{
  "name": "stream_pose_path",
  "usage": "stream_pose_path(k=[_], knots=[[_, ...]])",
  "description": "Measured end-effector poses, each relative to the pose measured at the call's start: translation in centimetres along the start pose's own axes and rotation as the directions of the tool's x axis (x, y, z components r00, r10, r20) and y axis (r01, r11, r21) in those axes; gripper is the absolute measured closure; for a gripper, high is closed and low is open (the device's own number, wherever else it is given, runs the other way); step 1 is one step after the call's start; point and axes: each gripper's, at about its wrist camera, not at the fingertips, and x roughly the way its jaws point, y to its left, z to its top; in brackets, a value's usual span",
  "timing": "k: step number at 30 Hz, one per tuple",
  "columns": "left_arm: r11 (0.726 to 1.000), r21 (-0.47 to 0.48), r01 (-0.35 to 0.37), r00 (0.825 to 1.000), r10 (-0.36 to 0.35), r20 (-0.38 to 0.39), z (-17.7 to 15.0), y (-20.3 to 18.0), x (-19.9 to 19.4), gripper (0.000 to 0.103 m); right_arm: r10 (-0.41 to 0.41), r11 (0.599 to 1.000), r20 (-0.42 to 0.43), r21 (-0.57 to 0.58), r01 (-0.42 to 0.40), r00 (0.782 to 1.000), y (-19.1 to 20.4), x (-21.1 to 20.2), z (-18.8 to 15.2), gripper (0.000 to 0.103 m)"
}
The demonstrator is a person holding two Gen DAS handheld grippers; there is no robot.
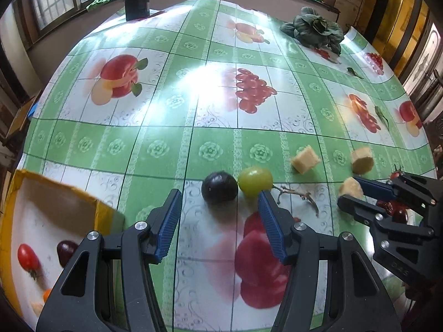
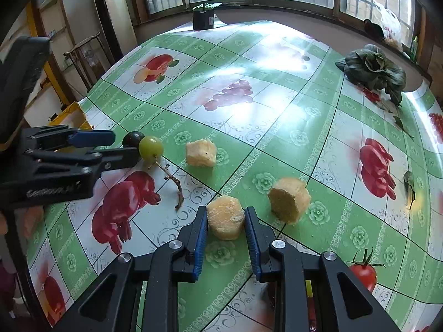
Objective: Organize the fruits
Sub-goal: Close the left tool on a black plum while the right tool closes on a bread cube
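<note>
Left gripper (image 1: pixel 220 207) wide open — dark grape (image 1: pixel 219 187) just ahead of its fingers. Right gripper (image 2: pixel 225 228) narrow, pads flanking a yellow fruit chunk (image 2: pixel 225 217) — contact unclear.

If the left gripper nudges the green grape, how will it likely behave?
The green grape is round and smooth, so it would probably roll and may slip between the pads. It touches the dark grape, so a push likely shifts both. Its skin looks soft; hard squeezing could bruise it.

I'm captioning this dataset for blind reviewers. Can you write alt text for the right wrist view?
The right gripper has its jaws either side of a yellow fruit chunk on a fruit-print tablecloth. Two more chunks lie beyond; the left gripper reaches toward a green grape and dark grape.
</note>
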Motion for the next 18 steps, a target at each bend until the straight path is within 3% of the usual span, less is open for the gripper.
stream_pose_path(k=[5, 12, 18], knots=[[0.998, 0.066, -0.012, 1.0, 0.01, 0.029, 0.12, -0.5, -0.07, 0.045, 0.006, 1.0, 0.0, -0.002, -0.006, 1.0, -0.09, 0.08, 0.02, 0.077], [0.992, 0.123, 0.009, 1.0, -0.009, -0.005, -0.41, 0.07, -0.16, 0.045, 0.013, 1.0, -0.004, -0.007, -0.013, 1.0, -0.15, 0.09, 0.01, 0.077], [0.983, 0.181, -0.014, 1.0, 0.019, -0.022, -0.68, 0.22, 0.49, 0.045, 0.011, 1.0, -0.006, -0.01, -0.012, 1.0, -0.12, 0.1, -0.01, 0.077]])
